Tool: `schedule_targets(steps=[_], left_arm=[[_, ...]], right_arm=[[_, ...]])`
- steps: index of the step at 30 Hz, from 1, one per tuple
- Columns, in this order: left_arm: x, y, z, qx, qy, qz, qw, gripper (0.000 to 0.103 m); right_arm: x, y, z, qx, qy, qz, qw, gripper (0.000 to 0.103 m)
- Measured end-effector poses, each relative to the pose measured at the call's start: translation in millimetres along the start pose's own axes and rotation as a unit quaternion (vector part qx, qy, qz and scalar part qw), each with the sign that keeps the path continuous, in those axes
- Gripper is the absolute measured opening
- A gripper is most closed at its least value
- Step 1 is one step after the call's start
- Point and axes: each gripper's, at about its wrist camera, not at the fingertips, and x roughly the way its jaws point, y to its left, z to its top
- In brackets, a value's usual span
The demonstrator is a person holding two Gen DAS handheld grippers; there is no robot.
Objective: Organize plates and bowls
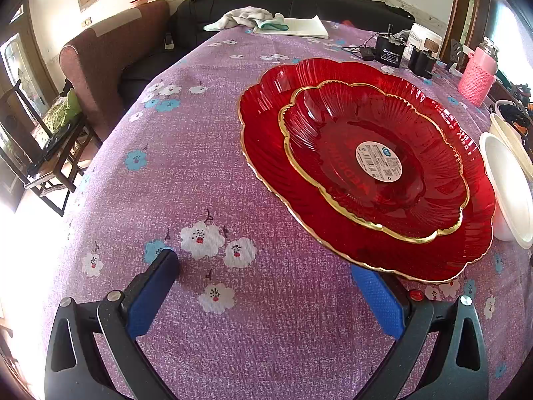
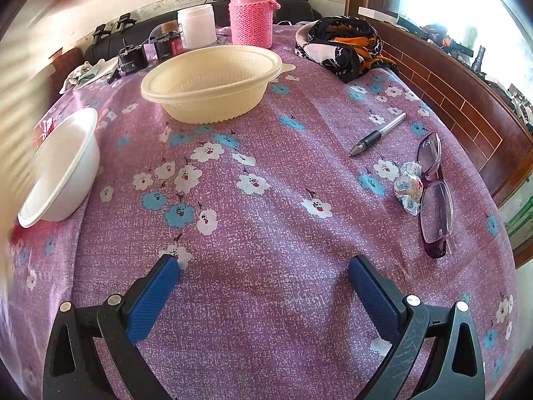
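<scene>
Plates and bowls wait on a tabletop draped in purple cloth printed with white and blue blossoms, while both tongs hang above it spread to their widest, holding nothing.

Left tongs hover over bare cloth just beside the red plate, a wide scalloped dish of ribbed, translucent red with a gold rim. Nested inside it sits a smaller plate of the same flower shape, with a round paper label stuck at its centre. Both look like glass or hard plastic: stiff, glossy, likely slippery and liable to chip, so the fluted rim nearest the blue pads seems the safest place to pinch.

Past the far side of the red plate stands a white bowl, smooth, thin-walled and probably very light. The right view shows it too, with a cream bowl beyond it, ribbed on the inside, with a broad flat lip and a small tab. Either should lift easily by the lip, though soft plastic may flex under pressure.

Right tongs hover over open cloth on the opposite side of the white bowl from the red plate, with a pen, glasses and a knit-sleeved pink flask beyond.
</scene>
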Motion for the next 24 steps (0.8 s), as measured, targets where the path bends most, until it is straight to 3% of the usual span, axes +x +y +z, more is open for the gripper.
schedule_targets(steps=[24], left_arm=[[-4.4, -2.5, -1.2, 0.008, -0.005, 0.010, 0.9999, 0.103]], right_arm=[[-1.0, -0.1, 0.1, -0.001, 0.000, 0.000, 1.000, 0.102]])
